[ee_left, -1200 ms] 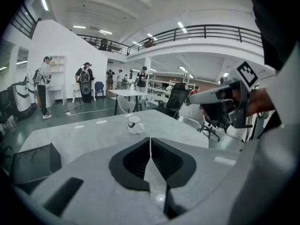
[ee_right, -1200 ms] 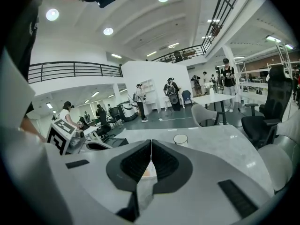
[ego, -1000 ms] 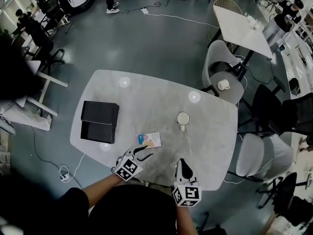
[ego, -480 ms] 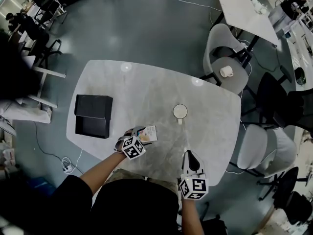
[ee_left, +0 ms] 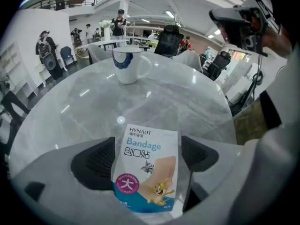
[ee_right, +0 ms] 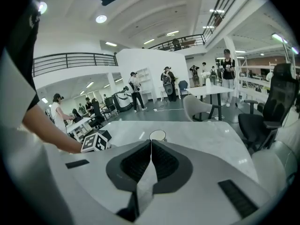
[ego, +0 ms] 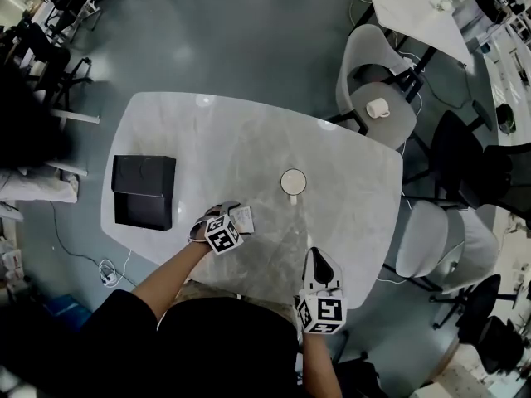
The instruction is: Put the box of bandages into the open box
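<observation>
We find the left gripper point(ee_left: 149, 157) low over the table point(ego: 249, 148), its jaws spread wide and opening. The bandage box point(ee_left: 149, 172) sits between them, printed face up, flat on the marble top. The pad point(ee_left: 199, 153) on one side stands clear of the box with a visible gap. The other pad lies right at the box's edge, and we cannot tell whether it touches. We see no grip on the box.

From the head view the bandage box is near the table's near edge. The open box point(ego: 143, 192), black, lies well apart from it toward the table's left end, with its two halves side by side. A white mug point(ego: 292, 182) stands upright beyond the bandage box, near the table's middle.

The right gripper point(ee_right: 151, 146) is held at the near edge of the table, well apart from the bandage box. Its jaws are pressed together with nothing between them.
</observation>
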